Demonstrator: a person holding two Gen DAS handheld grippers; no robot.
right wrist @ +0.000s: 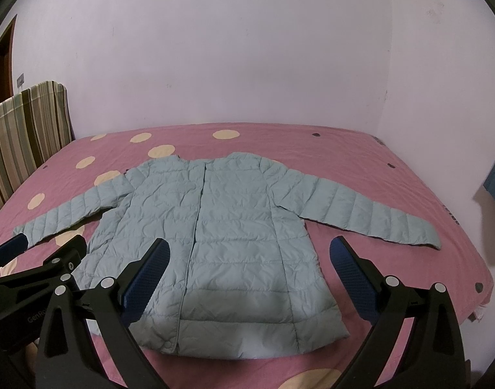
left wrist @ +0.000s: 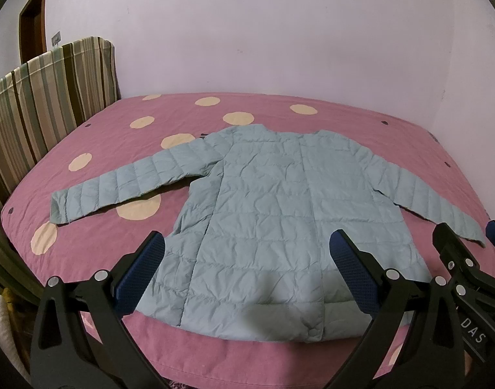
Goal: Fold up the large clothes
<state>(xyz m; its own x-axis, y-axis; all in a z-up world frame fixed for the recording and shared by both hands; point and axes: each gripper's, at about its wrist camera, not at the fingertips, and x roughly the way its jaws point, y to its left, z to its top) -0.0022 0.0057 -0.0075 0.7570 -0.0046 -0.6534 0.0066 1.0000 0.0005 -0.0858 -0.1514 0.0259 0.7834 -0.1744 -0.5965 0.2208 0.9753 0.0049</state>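
A pale blue quilted jacket [left wrist: 263, 214] [right wrist: 215, 227] lies flat on the pink bed, front up, collar toward the far wall and both sleeves spread out to the sides. My left gripper [left wrist: 247, 243] hovers open above the jacket's hem, nothing between its blue pads. My right gripper [right wrist: 250, 253] is open too, over the hem's right half. In each wrist view the other gripper shows at the frame edge: the right gripper [left wrist: 467, 236] near the right sleeve cuff, the left gripper [right wrist: 50, 243] near the left sleeve cuff.
The bed [left wrist: 85, 253] [right wrist: 377, 168] has a pink cover with cream dots. A striped headboard [left wrist: 46, 103] [right wrist: 27, 129] stands at the left. Pale walls [left wrist: 280, 32] close the far side and right corner. A brown door [left wrist: 33, 26] is at far left.
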